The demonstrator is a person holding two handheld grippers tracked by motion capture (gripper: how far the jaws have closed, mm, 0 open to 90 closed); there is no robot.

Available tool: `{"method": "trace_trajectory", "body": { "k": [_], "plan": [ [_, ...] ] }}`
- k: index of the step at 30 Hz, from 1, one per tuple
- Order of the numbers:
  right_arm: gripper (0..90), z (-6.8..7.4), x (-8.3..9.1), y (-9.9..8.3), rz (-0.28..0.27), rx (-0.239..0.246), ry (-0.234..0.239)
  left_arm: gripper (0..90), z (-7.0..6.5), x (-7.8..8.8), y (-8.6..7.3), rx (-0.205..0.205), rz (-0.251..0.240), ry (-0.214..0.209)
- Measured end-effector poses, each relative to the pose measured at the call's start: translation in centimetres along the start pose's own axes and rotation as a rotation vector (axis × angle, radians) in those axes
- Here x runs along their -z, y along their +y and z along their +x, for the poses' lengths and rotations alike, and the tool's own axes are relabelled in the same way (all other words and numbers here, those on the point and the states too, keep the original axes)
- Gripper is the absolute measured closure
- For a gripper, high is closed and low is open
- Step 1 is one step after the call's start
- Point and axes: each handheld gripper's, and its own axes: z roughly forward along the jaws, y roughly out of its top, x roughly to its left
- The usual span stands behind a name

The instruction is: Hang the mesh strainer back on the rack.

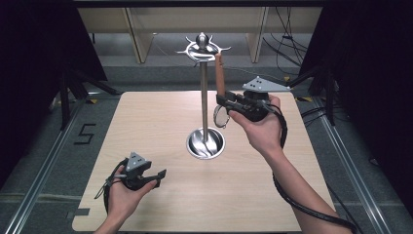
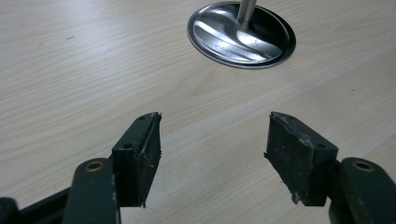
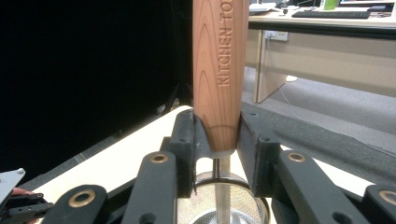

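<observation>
Wooden-handled mesh strainer (image 1: 221, 92) stands upright in the air, pinched at the handle's base by the right hand-held gripper (image 1: 225, 101), its top just beside the far hooks of the steel rack (image 1: 203, 48). Hanging looks unfinished. The left hand-held gripper (image 1: 158, 176), spread and empty, rests near-left on the light wooden counter (image 1: 160, 117), with open room around.
</observation>
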Motion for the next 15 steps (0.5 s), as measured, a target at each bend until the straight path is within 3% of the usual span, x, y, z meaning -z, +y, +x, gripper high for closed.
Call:
{"method": "trace_trajectory", "body": {
  "k": [15],
  "plan": [
    [69.6, 0.14, -0.84, -0.15, 0.011, -0.003, -0.008, 34.6, 0.04, 0.09, 0.04, -0.010, -0.002, 0.001]
  ]
}}
